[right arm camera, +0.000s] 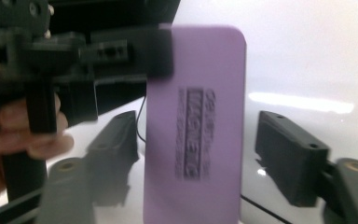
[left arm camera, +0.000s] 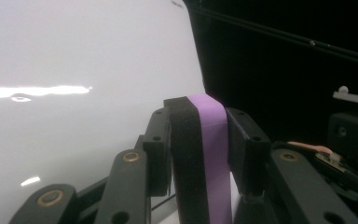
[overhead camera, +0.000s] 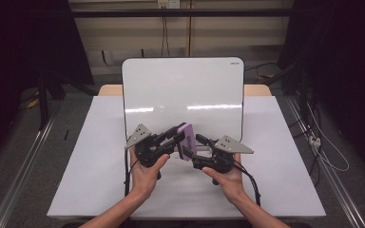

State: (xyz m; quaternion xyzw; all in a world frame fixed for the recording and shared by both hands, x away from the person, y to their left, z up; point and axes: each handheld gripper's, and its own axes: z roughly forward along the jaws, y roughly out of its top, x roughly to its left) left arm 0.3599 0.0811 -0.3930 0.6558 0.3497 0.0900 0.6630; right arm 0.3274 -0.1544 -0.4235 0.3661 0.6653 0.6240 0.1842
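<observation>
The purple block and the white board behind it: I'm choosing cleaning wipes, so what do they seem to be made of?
The purple block looks like a whiteboard eraser: a matte purple top, probably foam or plastic with embossed lettering, on a black layer that looks like felt. The left gripper clamps it. The white board is glossy, likely coated steel or melamine, judging by the sharp light reflections across it.

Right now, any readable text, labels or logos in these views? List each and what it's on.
Raised lettering on the flat face of the purple rectangular eraser block, right gripper view: several lines, too blurred to read.
Small dark mark at the top right corner of the white glossy whiteboard: too small to read.
Same corner mark in the left gripper view: too small to read.
Nothing else carries text. The left claw grips the eraser; the right claw stands open around it.
</observation>
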